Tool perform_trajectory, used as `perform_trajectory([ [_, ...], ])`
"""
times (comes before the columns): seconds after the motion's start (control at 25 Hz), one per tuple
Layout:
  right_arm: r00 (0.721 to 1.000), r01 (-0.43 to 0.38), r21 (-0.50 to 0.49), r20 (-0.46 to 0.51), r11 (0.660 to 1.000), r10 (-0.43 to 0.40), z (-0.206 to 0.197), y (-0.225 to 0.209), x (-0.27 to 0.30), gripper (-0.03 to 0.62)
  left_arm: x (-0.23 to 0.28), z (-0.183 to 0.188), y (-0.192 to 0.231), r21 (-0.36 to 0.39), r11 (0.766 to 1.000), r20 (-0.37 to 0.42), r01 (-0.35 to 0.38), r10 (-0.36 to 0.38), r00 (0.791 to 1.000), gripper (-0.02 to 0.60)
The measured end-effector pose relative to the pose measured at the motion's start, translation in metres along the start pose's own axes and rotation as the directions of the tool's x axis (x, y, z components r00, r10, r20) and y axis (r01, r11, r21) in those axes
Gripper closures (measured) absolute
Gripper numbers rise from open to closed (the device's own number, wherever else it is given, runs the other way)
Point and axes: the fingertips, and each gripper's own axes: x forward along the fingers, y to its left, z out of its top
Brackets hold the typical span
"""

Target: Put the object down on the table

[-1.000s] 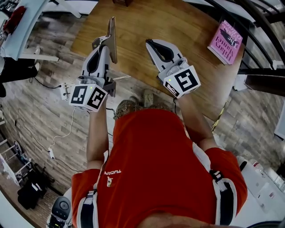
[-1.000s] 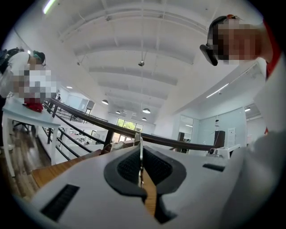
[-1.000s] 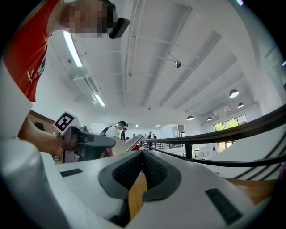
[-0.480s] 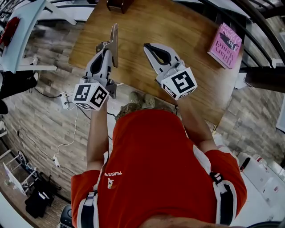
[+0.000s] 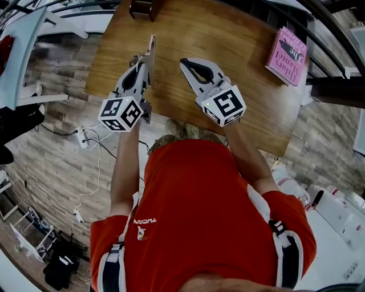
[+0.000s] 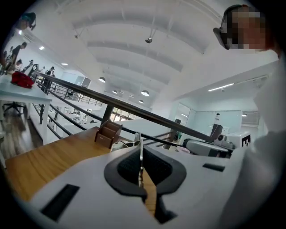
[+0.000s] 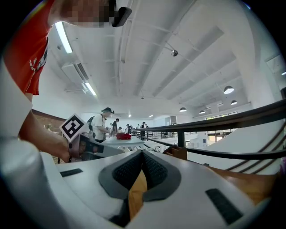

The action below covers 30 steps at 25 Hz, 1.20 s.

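My left gripper is shut on a thin flat sheet, held on edge above the near left part of the wooden table. In the left gripper view the sheet shows as a narrow upright sliver pinched between the black pads of the left gripper. My right gripper hovers beside it over the table. In the right gripper view the right gripper is shut, with nothing between its pads.
A pink book lies at the table's far right corner. A small brown wooden holder stands at the far edge, in front of a dark railing. A power strip with cables lies on the floor to the left.
Both grippers have moved forward, farther over the table. The left one has carried the thin sheet with it, toward the right gripper.
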Motion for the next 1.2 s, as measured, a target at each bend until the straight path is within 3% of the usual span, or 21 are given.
perform_trajectory([
  [0.32, 0.999, 0.029, 0.008, -0.030, 1.000, -0.029, -0.009, -0.008, 0.015, 0.569, 0.036, -0.036, 0.019, 0.008, 1.000, -0.134, 0.014, -0.013, 0.991, 0.572],
  [0.8, 0.997, 0.054, 0.023, -0.055, 0.998, -0.053, -0.018, -0.016, 0.024, 0.569, 0.069, -0.078, 0.042, -0.036, 0.999, -0.309, -0.005, -0.007, 0.951, 0.572],
  [1.2, 0.995, 0.072, 0.035, -0.068, 0.997, -0.069, -0.023, -0.023, 0.026, 0.569, 0.081, -0.097, 0.056, -0.075, 0.997, -0.385, -0.035, 0.003, 0.923, 0.571],
])
